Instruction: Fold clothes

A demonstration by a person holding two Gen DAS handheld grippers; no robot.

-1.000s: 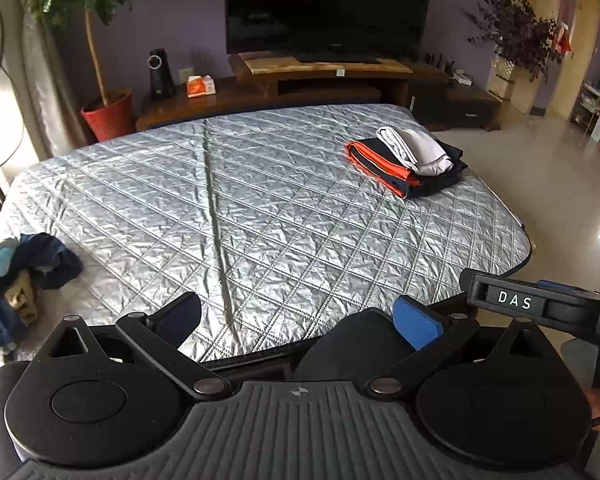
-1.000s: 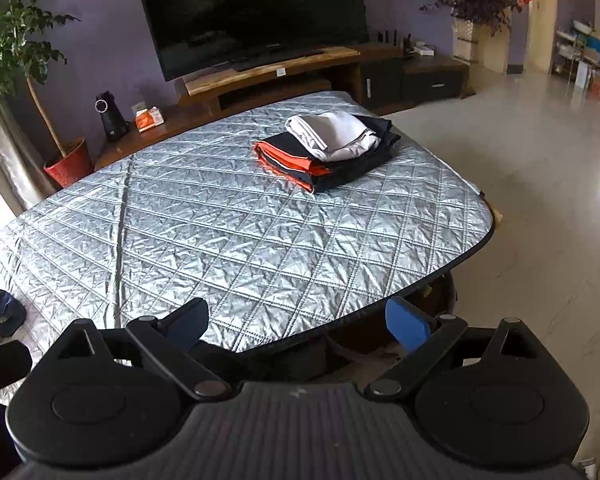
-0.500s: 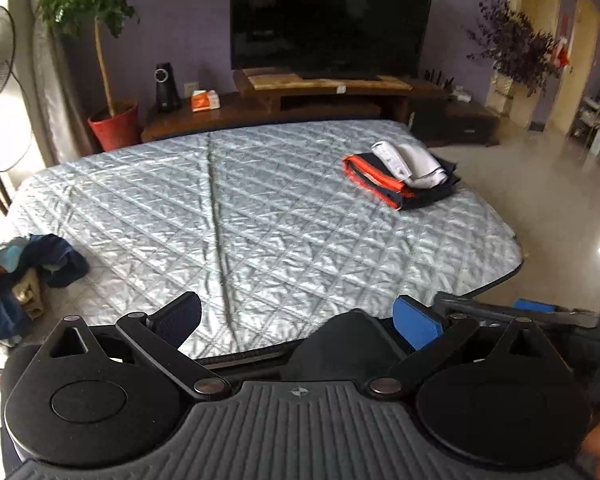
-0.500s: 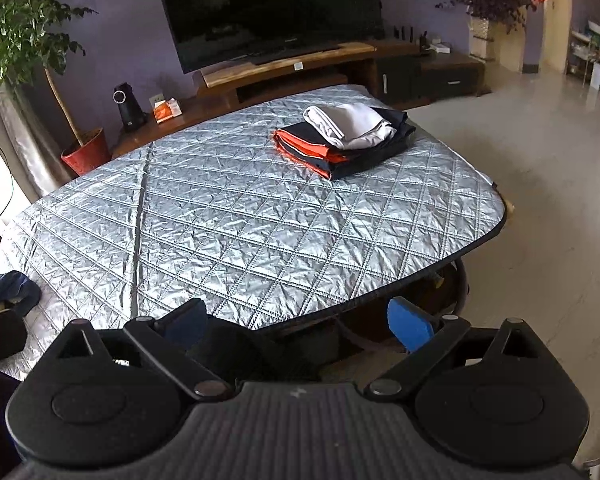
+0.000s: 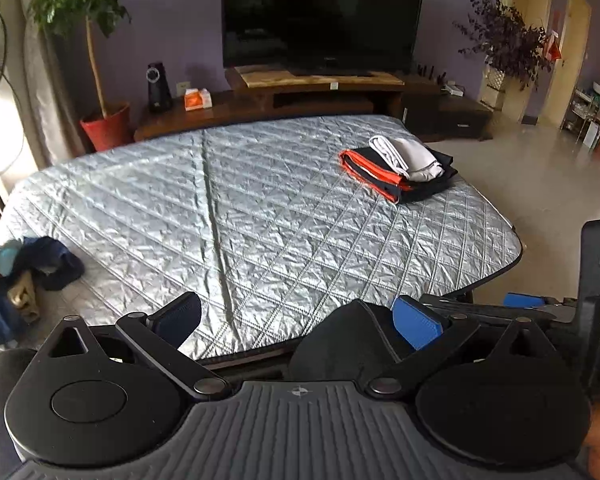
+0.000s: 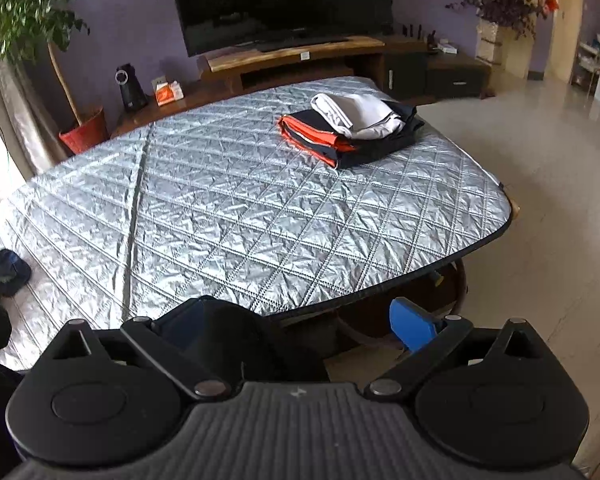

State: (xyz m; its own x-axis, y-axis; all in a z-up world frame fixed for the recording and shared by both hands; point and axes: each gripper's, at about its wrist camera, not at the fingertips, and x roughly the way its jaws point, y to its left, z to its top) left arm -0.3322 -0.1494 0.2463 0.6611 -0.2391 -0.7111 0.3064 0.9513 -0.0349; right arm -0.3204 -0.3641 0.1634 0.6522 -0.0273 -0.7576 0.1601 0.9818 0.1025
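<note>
Two grippers, both empty, wait at the near edge of a silver quilt (image 5: 260,208)

The left gripper (image 5: 296,318) and right gripper (image 6: 300,322) each hold their fingers spread wide, gripping nothing. Unfolded clothes (image 5: 24,276) lie bunched at the quilt's left edge, far off to the left and nearer the left gripper. A folded stack (image 6: 352,128) sits far right, well ahead of the fingers, its long side slanting toward the back right

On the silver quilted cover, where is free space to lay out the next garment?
The quilted cover is bare across its middle and near edge, from the long seam to the right border. The folded stack fills the far right corner; the unfolded pile crowds the left edge.
</note>
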